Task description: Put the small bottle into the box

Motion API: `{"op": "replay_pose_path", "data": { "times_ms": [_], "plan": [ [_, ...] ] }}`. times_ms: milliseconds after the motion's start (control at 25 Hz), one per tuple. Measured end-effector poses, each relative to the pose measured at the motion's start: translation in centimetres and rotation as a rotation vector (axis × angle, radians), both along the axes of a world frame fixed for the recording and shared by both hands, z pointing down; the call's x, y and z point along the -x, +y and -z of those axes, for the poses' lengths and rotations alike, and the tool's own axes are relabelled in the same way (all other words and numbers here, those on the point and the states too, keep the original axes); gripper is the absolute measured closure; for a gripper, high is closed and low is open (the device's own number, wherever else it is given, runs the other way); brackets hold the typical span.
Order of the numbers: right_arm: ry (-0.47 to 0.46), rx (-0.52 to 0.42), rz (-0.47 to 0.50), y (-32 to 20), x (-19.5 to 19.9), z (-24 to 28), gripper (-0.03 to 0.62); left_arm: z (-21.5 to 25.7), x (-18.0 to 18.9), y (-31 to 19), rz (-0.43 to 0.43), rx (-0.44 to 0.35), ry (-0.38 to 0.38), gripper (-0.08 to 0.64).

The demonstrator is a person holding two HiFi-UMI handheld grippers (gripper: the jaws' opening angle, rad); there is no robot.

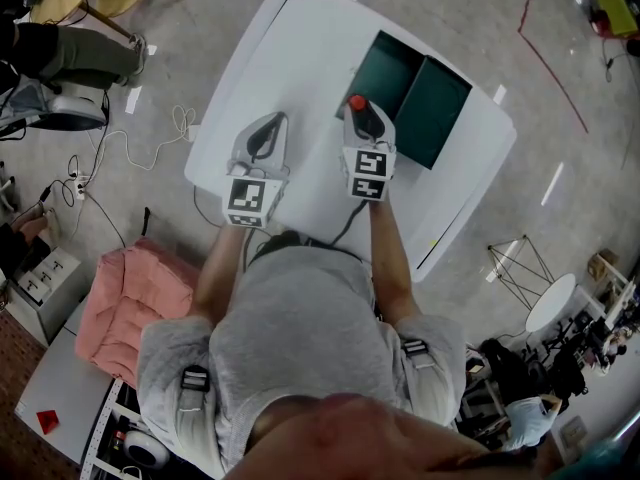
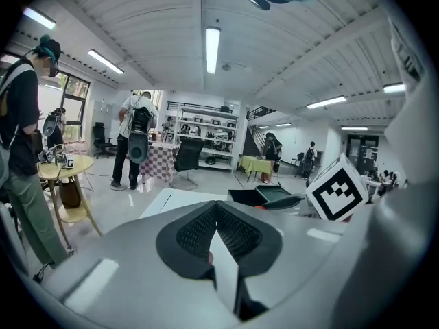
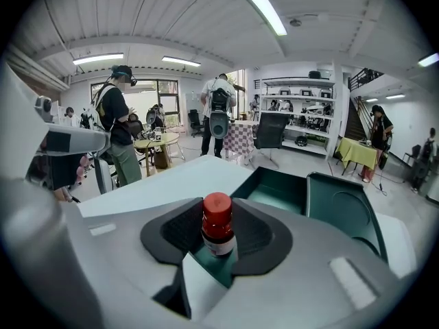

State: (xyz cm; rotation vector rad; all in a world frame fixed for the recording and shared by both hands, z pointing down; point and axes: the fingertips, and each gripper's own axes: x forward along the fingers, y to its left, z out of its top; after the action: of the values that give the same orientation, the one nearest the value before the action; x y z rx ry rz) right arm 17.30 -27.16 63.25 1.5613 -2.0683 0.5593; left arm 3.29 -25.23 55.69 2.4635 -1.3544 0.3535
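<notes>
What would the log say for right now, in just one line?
right gripper: shut on small bottle | left gripper: shut, empty | box: open, on table | small bottle not yet in box

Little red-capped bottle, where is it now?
In the right gripper view's middle, the small bottle is held by the right gripper, just short of the open green box.

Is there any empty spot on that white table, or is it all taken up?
Yes: the table is bare beyond the left claw, and between both claws. It's crowded where the right claw, gripping the small bottle, meets the open box.
</notes>
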Motion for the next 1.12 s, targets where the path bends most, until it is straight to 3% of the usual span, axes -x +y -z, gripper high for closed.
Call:
{"op": "replay_pose_path", "data": {
  "times_ms": [240,440,680,1120],
  "plan": [
    [-0.010,-0.066,0.021,0.0,0.7,1.7,0.346,0.6,0.4,0.6,0.007,-0.016,-0.003,0.549],
    [-0.017,-0.104,0.030,0.4,0.8,3.2,0.341,1.7,0.8,1.1,0.021,-0.035,0.003,0.549],
    [-0.022,-0.159,0.033,1.5,1.4,5.7,0.356,3.6,1.8,2.3,0.035,-0.074,0.005,0.549],
    [0.002,-0.276,0.020,5.3,2.2,11.0,0.460,7.0,3.3,6.2,0.038,-0.144,0.016,0.549]
  ]
}}
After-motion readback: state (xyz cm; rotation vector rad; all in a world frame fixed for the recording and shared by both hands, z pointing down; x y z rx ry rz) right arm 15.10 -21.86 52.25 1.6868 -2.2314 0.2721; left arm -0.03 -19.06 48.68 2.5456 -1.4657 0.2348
